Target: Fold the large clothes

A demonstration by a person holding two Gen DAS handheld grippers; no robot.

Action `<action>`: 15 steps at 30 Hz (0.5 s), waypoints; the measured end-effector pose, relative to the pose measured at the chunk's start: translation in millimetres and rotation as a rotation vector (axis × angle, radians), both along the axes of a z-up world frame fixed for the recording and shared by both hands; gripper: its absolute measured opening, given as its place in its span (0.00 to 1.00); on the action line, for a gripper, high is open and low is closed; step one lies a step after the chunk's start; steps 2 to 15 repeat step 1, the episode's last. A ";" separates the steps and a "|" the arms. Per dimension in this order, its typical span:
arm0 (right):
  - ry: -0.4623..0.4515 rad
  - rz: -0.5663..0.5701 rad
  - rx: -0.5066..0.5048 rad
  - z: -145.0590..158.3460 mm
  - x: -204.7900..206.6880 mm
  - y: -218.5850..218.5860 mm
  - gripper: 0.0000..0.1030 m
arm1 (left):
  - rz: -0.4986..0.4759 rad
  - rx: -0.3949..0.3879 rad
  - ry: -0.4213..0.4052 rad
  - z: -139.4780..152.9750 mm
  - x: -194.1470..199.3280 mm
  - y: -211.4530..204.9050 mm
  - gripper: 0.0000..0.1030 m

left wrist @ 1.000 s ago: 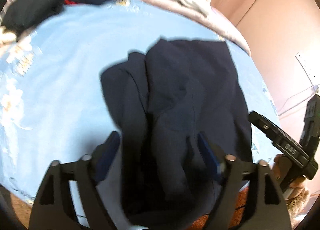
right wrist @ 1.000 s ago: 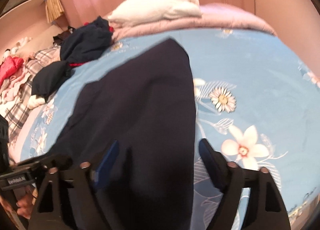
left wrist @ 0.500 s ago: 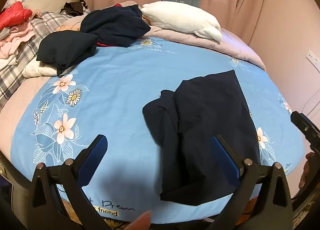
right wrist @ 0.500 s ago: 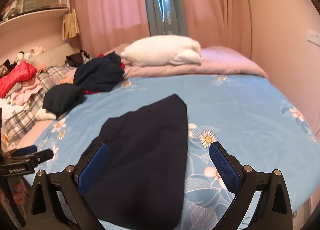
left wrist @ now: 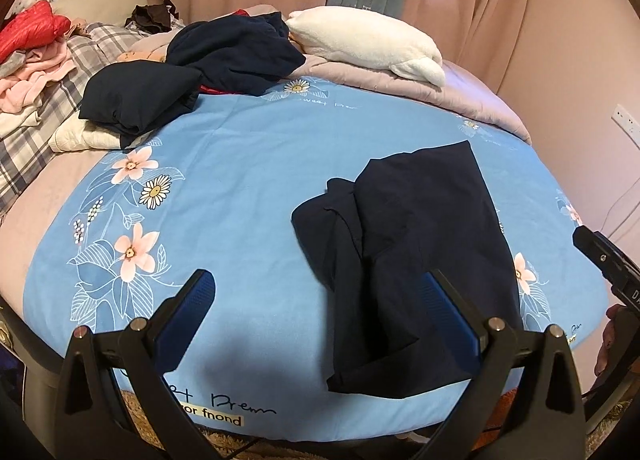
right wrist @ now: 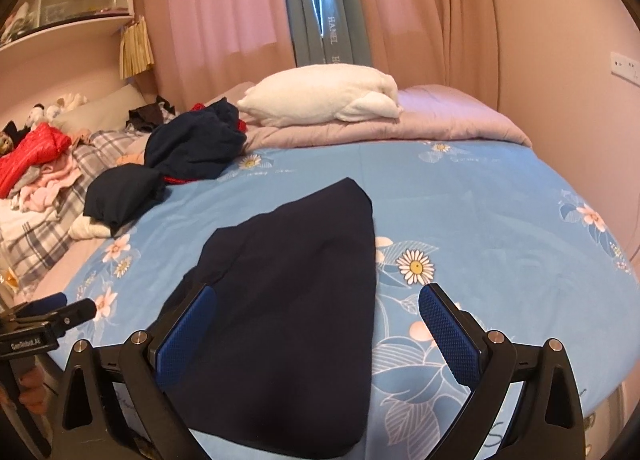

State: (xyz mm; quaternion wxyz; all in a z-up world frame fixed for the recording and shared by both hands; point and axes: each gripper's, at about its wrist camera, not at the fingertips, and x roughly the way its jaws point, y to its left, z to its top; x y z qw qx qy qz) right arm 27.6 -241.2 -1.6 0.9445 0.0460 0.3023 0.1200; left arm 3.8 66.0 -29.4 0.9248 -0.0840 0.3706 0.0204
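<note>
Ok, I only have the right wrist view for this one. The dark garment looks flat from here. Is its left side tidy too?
Observer: No. The garment is bunched into a rumpled fold along its left edge.
Reviewer: Is the left hand-held gripper holding any of it?
Observer: No. The left hand-held gripper is open and grips nothing.
Reviewer: Anything on the sheet's near edge?
Observer: Yes, the sheet has printed lettering there.

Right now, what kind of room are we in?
Most likely a bedroom: a bed with a blue floral sheet, a white pillow by pink curtains, and clothes piled beside the dark garment.
</note>
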 end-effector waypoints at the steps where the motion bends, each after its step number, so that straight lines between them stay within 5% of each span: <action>1: 0.002 -0.001 -0.002 -0.5 -0.6 0.6 0.98 | 0.000 0.000 -0.002 0.3 -0.4 0.3 0.99; 15: 0.002 -0.001 -0.002 -0.5 -0.6 0.6 0.98 | 0.000 0.000 -0.002 0.3 -0.4 0.3 0.99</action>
